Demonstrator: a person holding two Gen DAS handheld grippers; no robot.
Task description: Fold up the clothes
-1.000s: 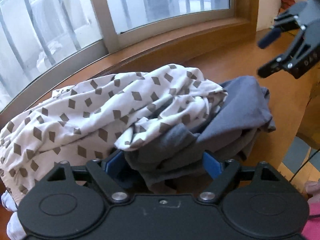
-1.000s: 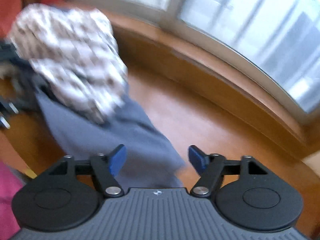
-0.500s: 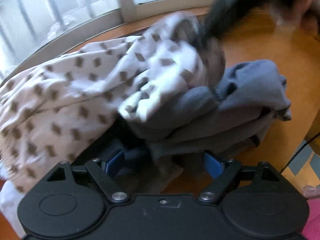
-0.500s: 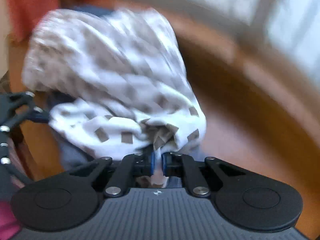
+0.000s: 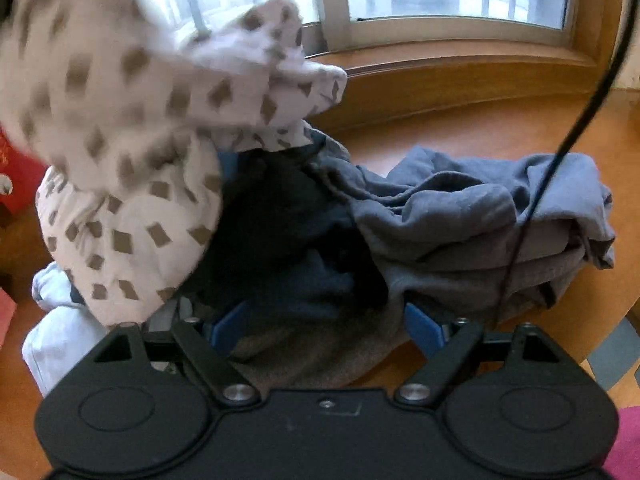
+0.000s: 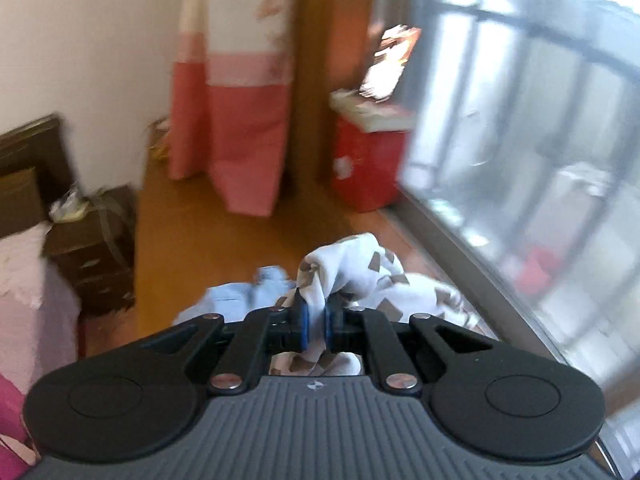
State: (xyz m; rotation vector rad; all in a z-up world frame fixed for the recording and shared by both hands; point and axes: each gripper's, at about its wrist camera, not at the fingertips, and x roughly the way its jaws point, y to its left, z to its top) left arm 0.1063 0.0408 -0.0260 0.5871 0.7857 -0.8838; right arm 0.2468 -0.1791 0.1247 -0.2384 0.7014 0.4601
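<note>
While the right gripper (image 6: pixel 316 326) pinches a bunched fold of the white cotton garment printed with brown diamonds (image 5: pixel 120 140), its blue pads pressed together on the cloth, that garment hangs partly lifted above the heap on the orange-brown wooden window ledge (image 5: pixel 460 136); its lower part drapes against the pile. Left gripper (image 5: pixel 326 326) hovers low over the heap, jaws spread wide, nothing between the pads. Under it lie a crumpled slate-grey jersey top (image 5: pixel 480 208), a dark navy garment (image 5: pixel 288 232) and a pale blue piece (image 5: pixel 52 332) at the ledge's near edge. Step in hand, as I judge it: separating the printed garment from the rest so it can be laid flat. To do it well, the lift should go high enough for the hem to clear the grey and navy pieces, without dragging them along. The left jaws would best take a second edge or corner of the same garment, well apart from the right's pinch, so the fabric spreads between them. A bunched grip hides seams; re-gripping at a shoulder or hem may be needed. A black cable (image 5: pixel 560 152) crosses the left view; keep cloth off it.
</note>
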